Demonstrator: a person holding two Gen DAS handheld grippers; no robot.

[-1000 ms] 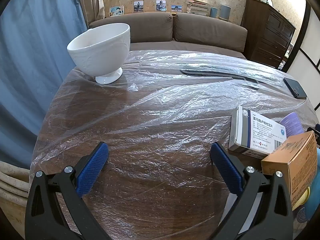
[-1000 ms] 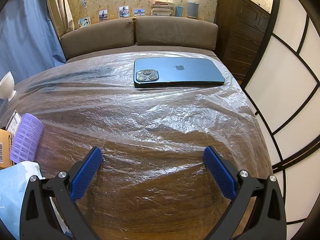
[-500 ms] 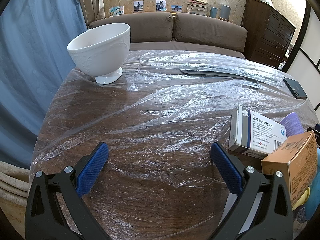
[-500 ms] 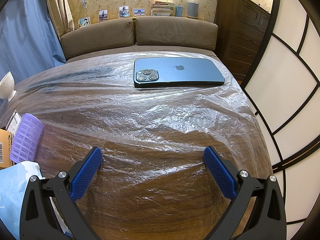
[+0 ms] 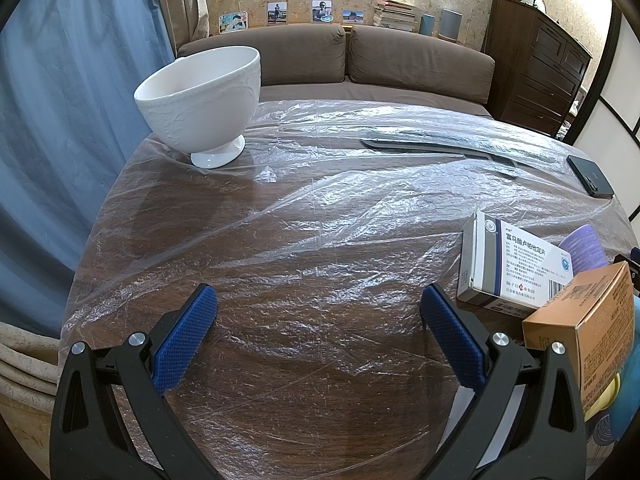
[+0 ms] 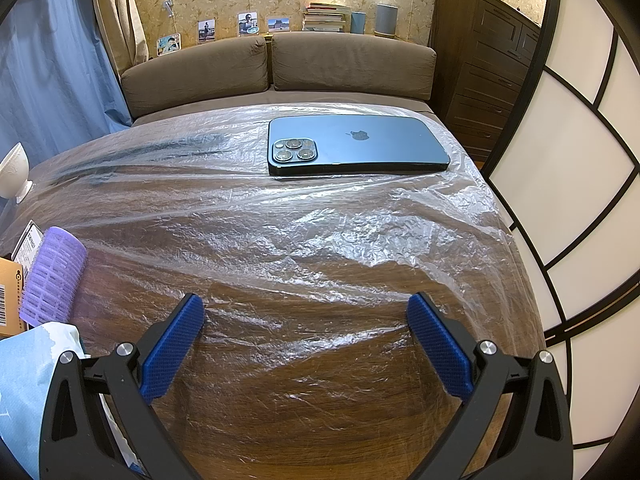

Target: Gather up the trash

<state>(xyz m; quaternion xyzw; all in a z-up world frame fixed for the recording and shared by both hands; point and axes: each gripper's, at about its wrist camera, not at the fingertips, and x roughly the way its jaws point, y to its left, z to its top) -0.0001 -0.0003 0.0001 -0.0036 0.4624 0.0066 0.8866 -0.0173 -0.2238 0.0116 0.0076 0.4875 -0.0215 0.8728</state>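
Right of the jaws, medicine box (image 5: 516,268)

Left tongs (image 5: 318,304): jaws spread wide, nothing between the blue pads (image 5: 184,338), held low over the bench. Right tongs (image 6: 304,314): same, jaws wide apart, empty, low, pointing forward.

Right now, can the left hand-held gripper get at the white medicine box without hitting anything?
Probably yes. The left hand-held gripper is open and holds nothing, and the white medicine box lies just ahead to its right on the plastic-covered table. The orange box touching its near side may crowd the right finger.
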